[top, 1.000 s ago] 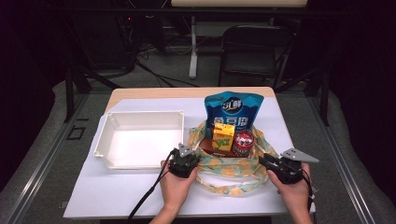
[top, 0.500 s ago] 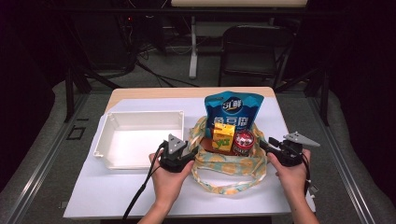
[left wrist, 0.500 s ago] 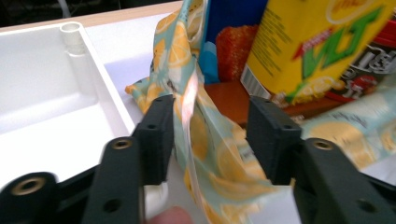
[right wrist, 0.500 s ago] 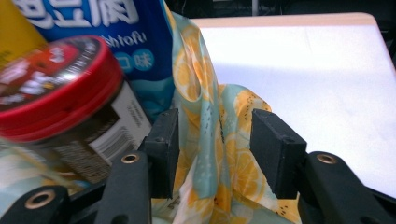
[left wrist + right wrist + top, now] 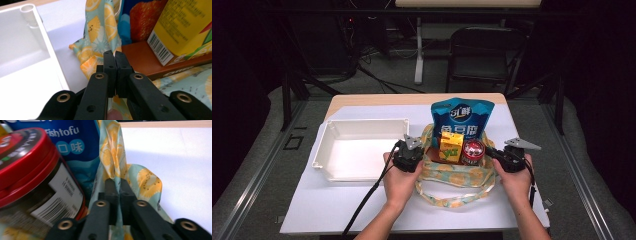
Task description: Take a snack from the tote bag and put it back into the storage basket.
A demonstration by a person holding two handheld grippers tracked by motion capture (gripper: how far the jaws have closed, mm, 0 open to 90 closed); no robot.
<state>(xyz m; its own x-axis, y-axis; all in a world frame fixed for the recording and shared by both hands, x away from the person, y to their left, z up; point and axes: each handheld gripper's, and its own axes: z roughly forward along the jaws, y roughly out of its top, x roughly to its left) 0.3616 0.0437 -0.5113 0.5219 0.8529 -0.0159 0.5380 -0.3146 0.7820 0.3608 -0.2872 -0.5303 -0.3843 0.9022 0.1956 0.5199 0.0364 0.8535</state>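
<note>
A lemon-print cloth bag (image 5: pixel 457 177) lies open on the white table, under a blue Fishtofu pouch (image 5: pixel 462 120), a yellow juice carton (image 5: pixel 451 147), a red-lidded jar (image 5: pixel 473 151) and a flat brown box (image 5: pixel 145 60). My left gripper (image 5: pixel 420 158) is at the bag's left edge. Its jaws have just closed, and the cloth (image 5: pixel 100 37) rises from the tips of the left gripper (image 5: pixel 115 56). My right gripper (image 5: pixel 490 153) is at the bag's right edge. It has also just closed, and its right gripper (image 5: pixel 118 183) jaws pinch a fold of cloth (image 5: pixel 112 157) beside the jar (image 5: pixel 27 162).
A white plastic tray (image 5: pixel 362 123) stands empty just left of the bag, its wall close to my left hand. The table's near edge runs below my forearms. A dark chair (image 5: pixel 484 55) and desk legs stand on the floor beyond the table.
Both grippers moved away from the near edge to the bag's two side edges. Their jaws opened partway, then shut on the cloth. The left one rose a little.
</note>
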